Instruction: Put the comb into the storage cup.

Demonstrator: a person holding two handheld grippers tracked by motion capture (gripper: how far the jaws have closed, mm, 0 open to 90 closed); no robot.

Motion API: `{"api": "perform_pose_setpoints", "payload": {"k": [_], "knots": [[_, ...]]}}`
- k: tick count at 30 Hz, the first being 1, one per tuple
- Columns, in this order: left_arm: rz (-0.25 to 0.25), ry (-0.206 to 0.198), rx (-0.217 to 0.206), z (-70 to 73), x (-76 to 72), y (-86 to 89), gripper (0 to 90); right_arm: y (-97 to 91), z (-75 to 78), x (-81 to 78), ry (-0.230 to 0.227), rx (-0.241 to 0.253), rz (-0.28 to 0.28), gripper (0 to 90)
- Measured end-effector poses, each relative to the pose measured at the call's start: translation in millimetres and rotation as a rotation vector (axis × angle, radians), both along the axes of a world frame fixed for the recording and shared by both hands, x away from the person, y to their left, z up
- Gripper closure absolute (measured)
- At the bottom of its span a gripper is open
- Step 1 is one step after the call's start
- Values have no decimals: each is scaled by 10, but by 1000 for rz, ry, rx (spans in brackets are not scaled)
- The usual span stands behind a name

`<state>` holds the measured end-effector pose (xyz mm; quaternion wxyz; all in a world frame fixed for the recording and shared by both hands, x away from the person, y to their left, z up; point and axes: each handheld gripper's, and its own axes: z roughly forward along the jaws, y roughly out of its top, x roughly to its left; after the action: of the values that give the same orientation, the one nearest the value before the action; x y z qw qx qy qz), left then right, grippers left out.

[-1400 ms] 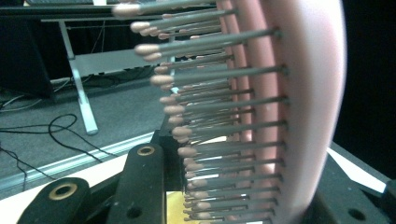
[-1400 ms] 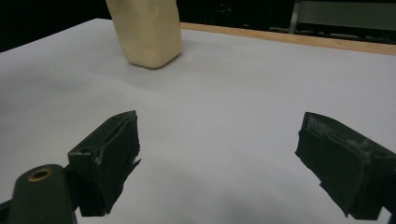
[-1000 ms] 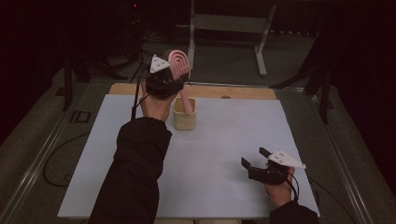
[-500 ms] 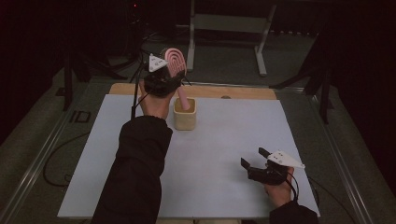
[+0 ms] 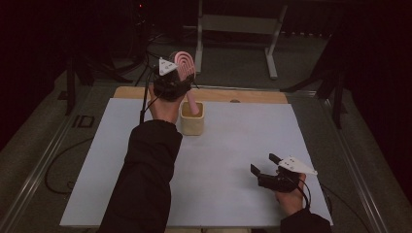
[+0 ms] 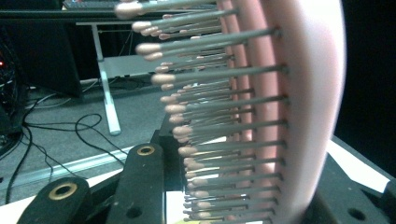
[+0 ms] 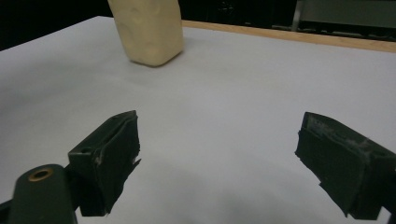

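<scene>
A pink hairbrush (image 5: 185, 65) with grey bristles stands upright, its handle reaching down into a cream cup (image 5: 192, 124) at the far middle of the table. My left gripper (image 5: 178, 82) is shut on the brush just above the cup. In the left gripper view the brush head (image 6: 299, 93) rises close up between the black jaws of that gripper (image 6: 243, 200). My right gripper (image 5: 263, 163) rests low at the front right, open with nothing between its jaws. In the right gripper view its fingertips (image 7: 114, 154) stand wide apart over bare table, with the cup (image 7: 149, 32) farther off.
A white sheet (image 5: 233, 145) covers the table, with a wooden strip (image 5: 243, 96) along the far edge. A metal frame (image 5: 233, 24) and loose cables (image 6: 60, 130) lie on the floor beyond. Dark surroundings close in on both sides.
</scene>
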<state>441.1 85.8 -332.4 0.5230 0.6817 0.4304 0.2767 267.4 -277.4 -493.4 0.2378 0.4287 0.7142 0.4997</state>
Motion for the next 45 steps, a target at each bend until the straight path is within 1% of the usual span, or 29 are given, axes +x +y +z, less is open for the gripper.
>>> {"api": "perform_pose_setpoints", "payload": {"k": [6,29,41,45], "knots": [[1,-8,-2,-28,5,-43,627,11,-2,-3,3,-2,3,131],[7,3,12,-167,50,-178,627,21,-7,-2,10,-8,6,134],[28,-2,9,-189,60,-164,627,24,-12,1,13,-12,5,135],[34,-1,17,-197,69,-162,627,25,-14,4,14,-14,6,135]]}}
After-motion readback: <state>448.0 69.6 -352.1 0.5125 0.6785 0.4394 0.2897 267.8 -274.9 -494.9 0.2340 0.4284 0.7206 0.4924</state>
